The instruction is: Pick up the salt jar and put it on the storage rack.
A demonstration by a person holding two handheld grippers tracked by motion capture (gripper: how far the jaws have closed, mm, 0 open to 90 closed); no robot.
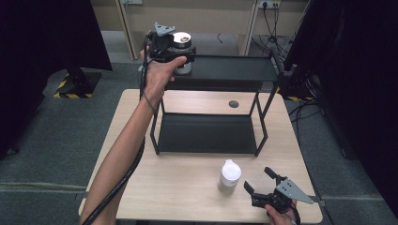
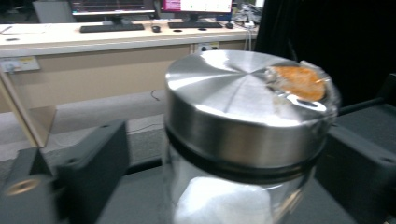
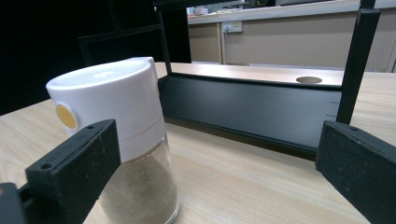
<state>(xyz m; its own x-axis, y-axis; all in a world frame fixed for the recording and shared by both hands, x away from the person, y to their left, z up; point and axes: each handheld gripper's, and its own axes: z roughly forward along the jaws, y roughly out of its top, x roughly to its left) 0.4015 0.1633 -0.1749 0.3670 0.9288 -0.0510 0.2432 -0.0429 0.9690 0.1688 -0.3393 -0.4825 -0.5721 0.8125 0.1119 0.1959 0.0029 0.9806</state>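
Stood on the black shelf's [image 1: 225,70] top tier: steel-lidded glass jar [image 2: 243,140], flanked by left gripper [image 1: 180,58], released. Rested on table [image 1: 187,187]: right gripper [image 1: 258,180], spread wide beside white-capped shaker [image 1: 230,176].

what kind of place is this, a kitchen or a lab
Most likely a lab or office workroom, not a kitchen: a desk with monitors, black curtains, floor cables.

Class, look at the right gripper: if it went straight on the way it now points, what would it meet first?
Probably the white-capped shaker, just left of the right gripper's line; passing that, the black rack's lower shelf. Depth is uncertain.
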